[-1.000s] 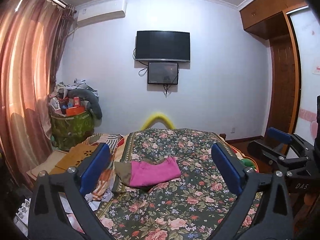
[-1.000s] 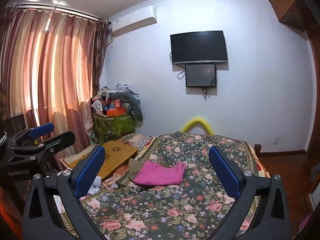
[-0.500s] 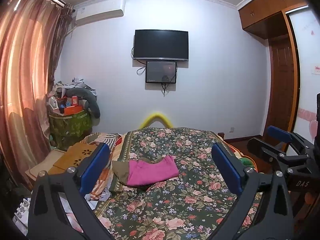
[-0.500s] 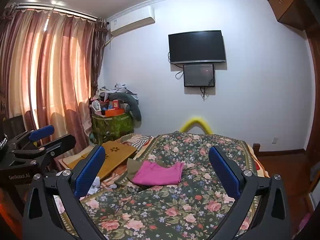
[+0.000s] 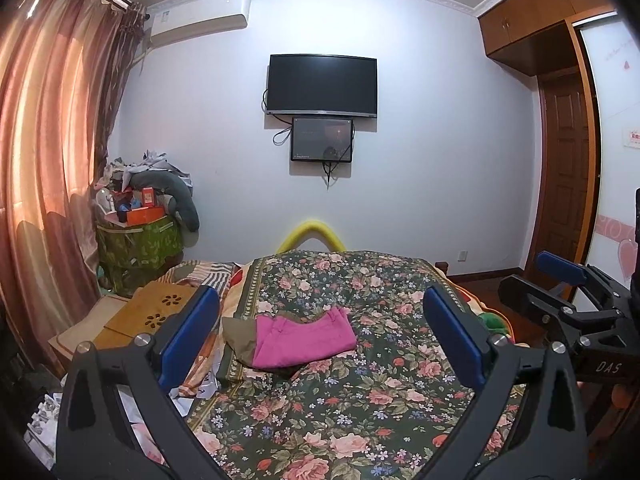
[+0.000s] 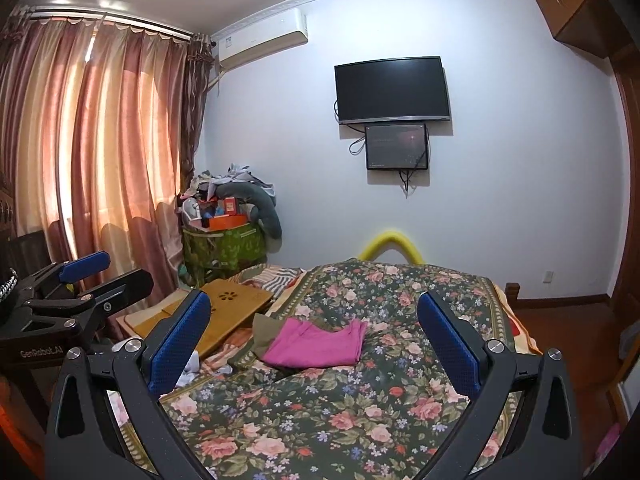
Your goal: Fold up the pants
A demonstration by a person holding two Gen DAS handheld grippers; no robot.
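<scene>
Left wrist view: we noted the left gripper [image 5: 320, 336] with fingers [image 5: 188, 336] spread wide, holding nothing. Our right gripper [image 6: 312, 340] likewise had fingers [image 6: 448, 344] apart and empty. Folded pink pants [image 5: 304, 340] lay on the floral bedspread [image 5: 360, 400], well beyond both, atop an olive garment [image 5: 238, 338].
</scene>
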